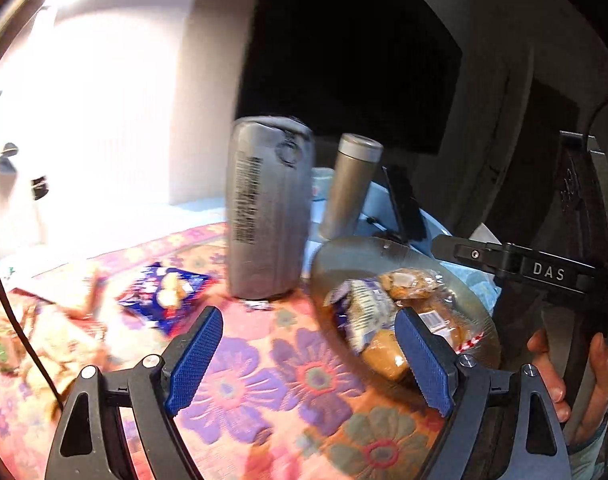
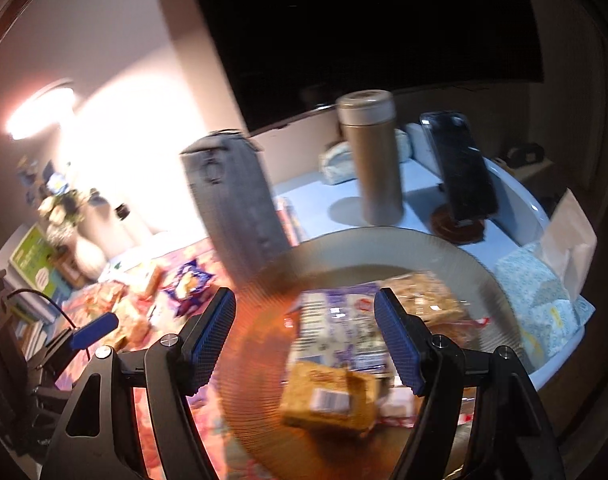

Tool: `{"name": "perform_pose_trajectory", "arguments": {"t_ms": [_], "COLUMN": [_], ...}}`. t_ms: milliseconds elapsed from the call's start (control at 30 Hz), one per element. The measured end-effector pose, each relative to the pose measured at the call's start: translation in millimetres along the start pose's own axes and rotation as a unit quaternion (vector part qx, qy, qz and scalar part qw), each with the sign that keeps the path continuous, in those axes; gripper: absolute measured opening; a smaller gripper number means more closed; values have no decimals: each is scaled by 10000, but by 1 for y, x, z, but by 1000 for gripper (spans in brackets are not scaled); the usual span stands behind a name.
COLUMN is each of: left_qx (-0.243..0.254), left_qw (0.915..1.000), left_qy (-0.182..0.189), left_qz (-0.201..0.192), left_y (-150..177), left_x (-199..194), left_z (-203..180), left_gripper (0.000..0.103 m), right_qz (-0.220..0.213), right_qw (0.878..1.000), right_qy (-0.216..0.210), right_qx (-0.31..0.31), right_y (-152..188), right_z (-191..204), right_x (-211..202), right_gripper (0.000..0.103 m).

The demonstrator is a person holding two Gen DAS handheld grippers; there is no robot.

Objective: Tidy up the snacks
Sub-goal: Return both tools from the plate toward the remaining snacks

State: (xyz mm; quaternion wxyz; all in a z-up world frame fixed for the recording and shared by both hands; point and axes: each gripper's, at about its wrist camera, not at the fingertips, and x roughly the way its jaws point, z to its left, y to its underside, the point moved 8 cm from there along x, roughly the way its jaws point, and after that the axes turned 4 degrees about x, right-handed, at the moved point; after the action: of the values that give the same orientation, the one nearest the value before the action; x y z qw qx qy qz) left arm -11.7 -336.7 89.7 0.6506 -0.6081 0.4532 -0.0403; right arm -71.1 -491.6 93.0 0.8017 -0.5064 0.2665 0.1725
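Observation:
A ribbed glass plate [image 1: 335, 260] [image 2: 264, 400] on the flowered cloth holds several wrapped snacks: a purple-white packet [image 2: 339, 328] [image 1: 363, 308], a clear pack of brown biscuits [image 2: 423, 296] [image 1: 411, 280] and an orange cake pack [image 2: 327, 396] [image 1: 383, 354]. A blue snack packet [image 1: 164, 292] [image 2: 190, 284] and more loose snacks [image 1: 44, 344] [image 2: 124, 312] lie on the cloth to the left. My left gripper [image 1: 307, 360] is open and empty over the cloth, left of the plate. My right gripper [image 2: 304, 340] is open and empty just above the plate.
A tall grey can [image 1: 268, 208] [image 2: 236, 208] stands behind the plate, with a bronze thermos [image 1: 349, 188] [image 2: 373, 156] and a propped black phone [image 2: 459, 168] further back. A patterned tissue pack [image 2: 539, 304] and a paper bag [image 2: 571, 240] lie right. A vase and books [image 2: 36, 256] stand far left.

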Motion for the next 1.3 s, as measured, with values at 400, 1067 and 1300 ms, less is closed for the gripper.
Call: {"name": "perform_pose_trajectory", "arguments": {"t_ms": [400,1067,1300], "left_qx": [-909,-2167,-1608], "left_qw": [9892,9654,9739], "left_qy": [-1103,-1448,-1392], "left_qz": [-319,54,793], "left_y": [23,85,100], "left_x": [-100,-100,-37], "left_z": [138,257,240], "left_gripper": [86,86,86], "right_qz": [423,1380,1712], "right_qw": [9949,9631,9514], "right_qy": [-637,-1387,-1463], "right_qx": [-658,-1847,-2100], "right_y": [25,81,100], "right_z": [102,235,246], "right_x": [27,116,162], "right_gripper": [72,72,71]}}
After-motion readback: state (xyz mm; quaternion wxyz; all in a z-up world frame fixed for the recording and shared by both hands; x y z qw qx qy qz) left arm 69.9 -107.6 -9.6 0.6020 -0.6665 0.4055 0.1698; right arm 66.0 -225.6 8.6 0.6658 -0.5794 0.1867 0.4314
